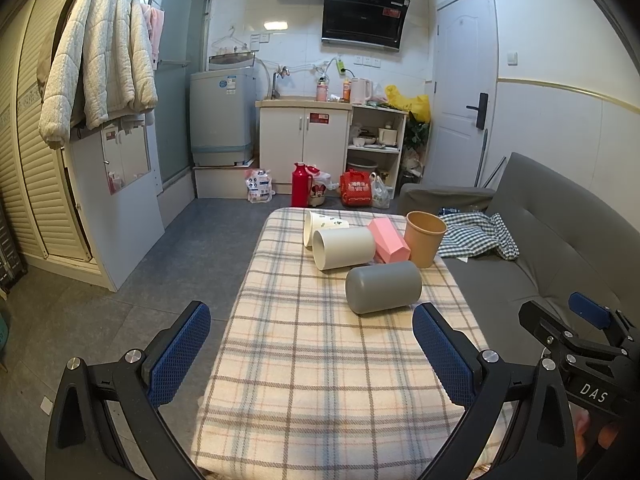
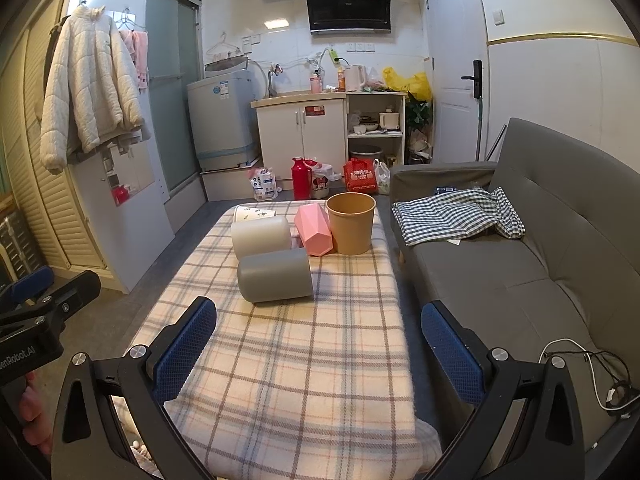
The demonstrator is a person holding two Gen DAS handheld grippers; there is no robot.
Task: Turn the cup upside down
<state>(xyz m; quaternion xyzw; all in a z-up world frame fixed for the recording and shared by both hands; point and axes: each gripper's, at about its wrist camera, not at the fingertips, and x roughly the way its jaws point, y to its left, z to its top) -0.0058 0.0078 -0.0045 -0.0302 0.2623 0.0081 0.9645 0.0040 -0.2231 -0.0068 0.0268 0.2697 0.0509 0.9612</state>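
Several cups sit at the far end of a plaid-covered table (image 1: 320, 380). A grey cup (image 1: 383, 287) lies on its side nearest me, and it also shows in the right wrist view (image 2: 275, 275). Behind it a white cup (image 1: 343, 248) lies on its side, a patterned paper cup (image 1: 320, 224) lies behind that, a pink faceted cup (image 1: 389, 241) lies tilted, and a brown paper cup (image 1: 423, 238) stands upright. My left gripper (image 1: 312, 354) is open and empty, short of the grey cup. My right gripper (image 2: 318, 354) is open and empty, also short of it.
A grey sofa (image 2: 520, 280) runs along the table's right side with a checked cloth (image 2: 460, 214) on it and a cable (image 2: 592, 372) near its front. Floor lies to the table's left. Kitchen cabinets, a washing machine and bags stand at the back.
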